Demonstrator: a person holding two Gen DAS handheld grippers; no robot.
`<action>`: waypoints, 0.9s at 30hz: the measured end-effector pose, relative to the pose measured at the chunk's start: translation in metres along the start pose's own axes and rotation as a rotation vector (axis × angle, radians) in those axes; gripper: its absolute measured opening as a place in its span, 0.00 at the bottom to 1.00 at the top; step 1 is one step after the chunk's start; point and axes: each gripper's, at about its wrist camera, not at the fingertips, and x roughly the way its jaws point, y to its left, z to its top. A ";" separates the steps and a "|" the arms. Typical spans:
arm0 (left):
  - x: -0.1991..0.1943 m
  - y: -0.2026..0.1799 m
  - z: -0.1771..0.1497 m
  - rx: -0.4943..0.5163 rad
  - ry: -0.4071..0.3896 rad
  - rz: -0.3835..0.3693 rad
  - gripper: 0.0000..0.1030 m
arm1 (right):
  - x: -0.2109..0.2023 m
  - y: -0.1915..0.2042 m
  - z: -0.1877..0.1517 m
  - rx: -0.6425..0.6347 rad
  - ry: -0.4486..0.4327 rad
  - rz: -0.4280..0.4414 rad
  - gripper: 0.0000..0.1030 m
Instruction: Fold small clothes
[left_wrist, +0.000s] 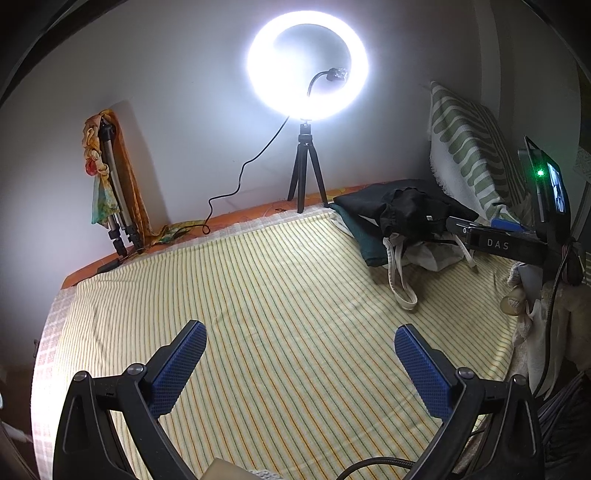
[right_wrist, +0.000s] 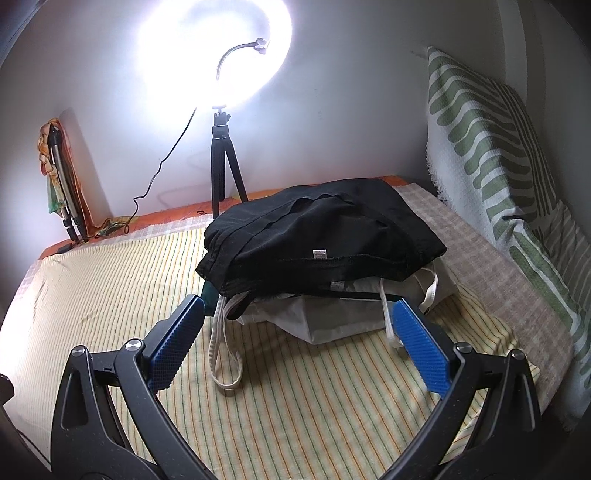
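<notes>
Underneath the black garment (right_wrist: 321, 236), pale clothes (right_wrist: 332, 317) lie mostly hidden; left gripper (left_wrist: 300, 345) and right gripper (right_wrist: 297, 321) both gape, holding nothing.

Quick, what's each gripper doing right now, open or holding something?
Left gripper: open, holding nothing, over the striped sheet.
Right gripper: open, holding nothing, facing the clothes pile.

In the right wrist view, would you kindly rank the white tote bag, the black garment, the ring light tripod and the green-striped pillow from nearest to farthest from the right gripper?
From the right gripper, open:
1. White tote bag, just beyond the fingertips.
2. Black garment, piled on the bag, ahead.
3. Green-striped pillow, leaning on the wall at right; its far end may match the tripod.
4. Ring light tripod, at the back wall, left of centre.
</notes>
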 end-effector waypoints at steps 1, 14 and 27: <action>0.000 0.000 0.000 -0.001 0.000 0.001 1.00 | 0.000 0.000 0.000 0.000 0.000 0.001 1.00; -0.003 0.000 0.001 0.002 -0.011 0.007 1.00 | 0.003 0.004 0.000 -0.005 0.004 0.010 1.00; -0.006 0.000 0.003 -0.004 -0.020 0.006 1.00 | 0.001 0.009 0.000 -0.005 0.007 0.020 1.00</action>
